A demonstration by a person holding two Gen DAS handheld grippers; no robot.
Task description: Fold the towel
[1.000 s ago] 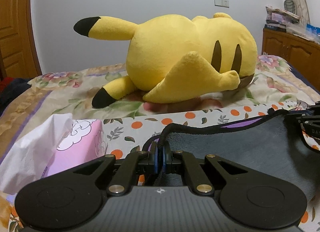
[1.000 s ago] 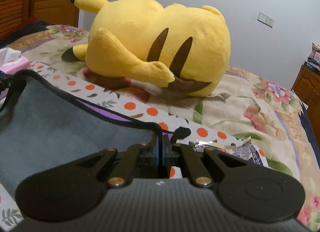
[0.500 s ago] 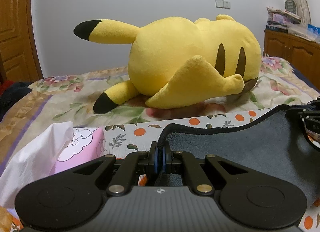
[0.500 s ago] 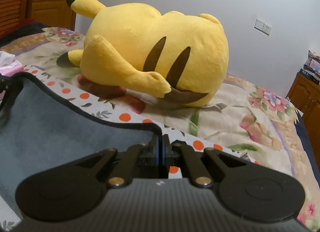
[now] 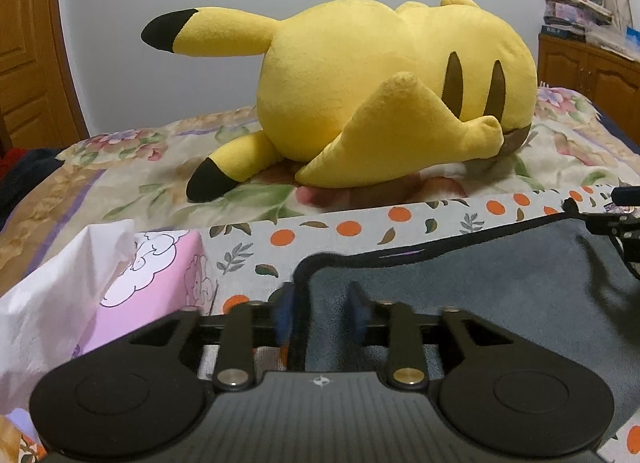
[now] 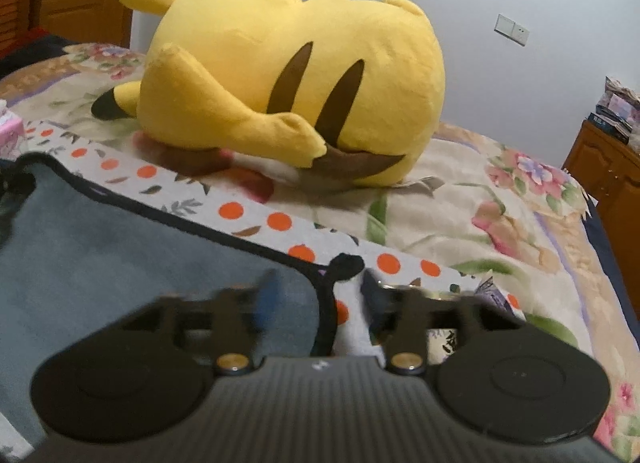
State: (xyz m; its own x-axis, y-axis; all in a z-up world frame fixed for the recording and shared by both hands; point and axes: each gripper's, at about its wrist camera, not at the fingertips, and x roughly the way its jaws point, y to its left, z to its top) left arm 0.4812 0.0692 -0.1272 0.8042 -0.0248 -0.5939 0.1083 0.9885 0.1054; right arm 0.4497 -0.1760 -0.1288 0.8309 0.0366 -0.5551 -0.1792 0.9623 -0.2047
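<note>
A grey towel (image 5: 480, 287) with black trim lies on the bed over an orange-dotted cloth (image 5: 360, 227). My left gripper (image 5: 320, 315) is open, its blue-padded fingers either side of the towel's far left corner. The towel also shows in the right wrist view (image 6: 120, 263). My right gripper (image 6: 316, 299) is open around the towel's far right corner with its small black loop (image 6: 346, 265). The right gripper's tip shows at the right edge of the left wrist view (image 5: 616, 219).
A large yellow Pikachu plush (image 5: 380, 103) lies just beyond the towel, also in the right wrist view (image 6: 296, 87). A pink tissue box (image 5: 152, 287) with a white tissue sits left. Wooden cabinet (image 5: 588, 71) at right, wooden door (image 5: 28, 55) at left.
Both grippers have opened and let go of the towel corners. The towel's far edge has dropped from raised onto the bed.
</note>
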